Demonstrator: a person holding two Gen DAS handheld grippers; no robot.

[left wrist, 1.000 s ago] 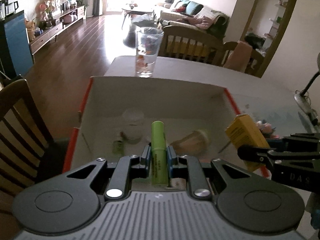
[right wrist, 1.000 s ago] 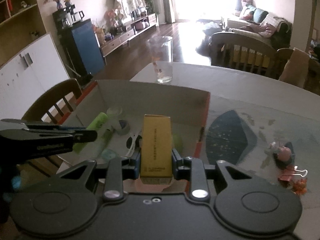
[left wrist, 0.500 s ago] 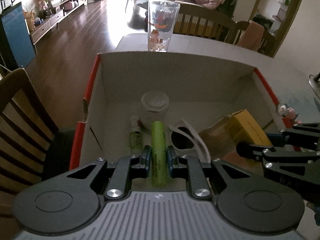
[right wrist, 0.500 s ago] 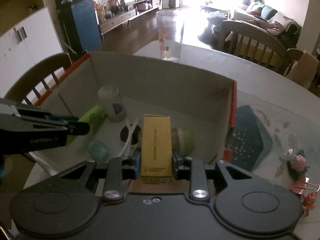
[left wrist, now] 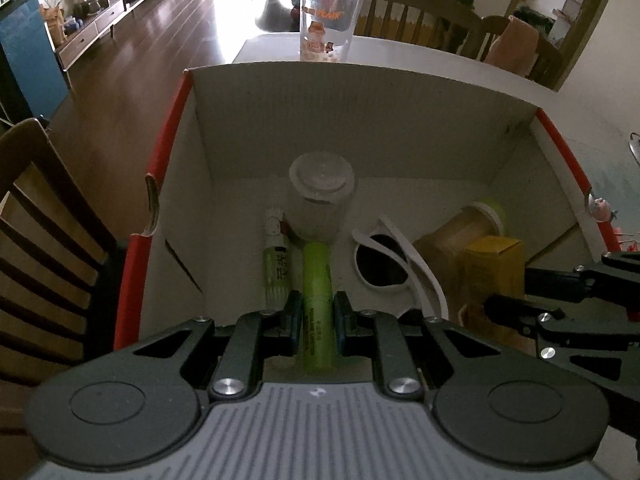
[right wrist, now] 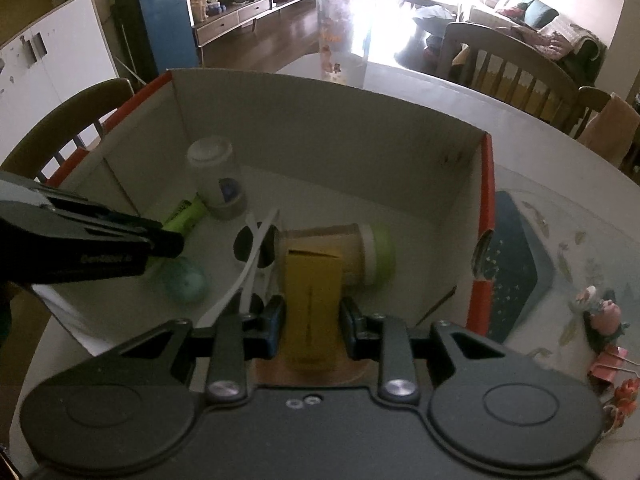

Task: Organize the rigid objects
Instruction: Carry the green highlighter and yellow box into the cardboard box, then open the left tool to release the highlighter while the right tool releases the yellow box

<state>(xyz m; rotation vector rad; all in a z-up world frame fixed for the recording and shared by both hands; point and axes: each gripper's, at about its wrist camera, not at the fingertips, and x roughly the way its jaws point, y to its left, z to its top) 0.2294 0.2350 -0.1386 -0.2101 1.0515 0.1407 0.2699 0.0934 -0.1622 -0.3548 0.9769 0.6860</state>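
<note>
The left gripper (left wrist: 316,314) is clamping a green highlighter (left wrist: 317,292), holding it inside the cardboard box (left wrist: 360,120) beside a small green tube (left wrist: 276,268). The right gripper (right wrist: 312,330) is squeezing a yellow carton (right wrist: 312,300) over the box's near right part (white sunglasses (left wrist: 384,264) and a tan jar (right wrist: 340,248) are lying just beyond). A printed glass (left wrist: 332,8) is standing behind the box.

You face a sunlit living room: dark wooden floor (left wrist: 160,40), a sofa (right wrist: 536,16) far right, wooden chairs (right wrist: 508,68) along the tabletop's far edge.
</note>
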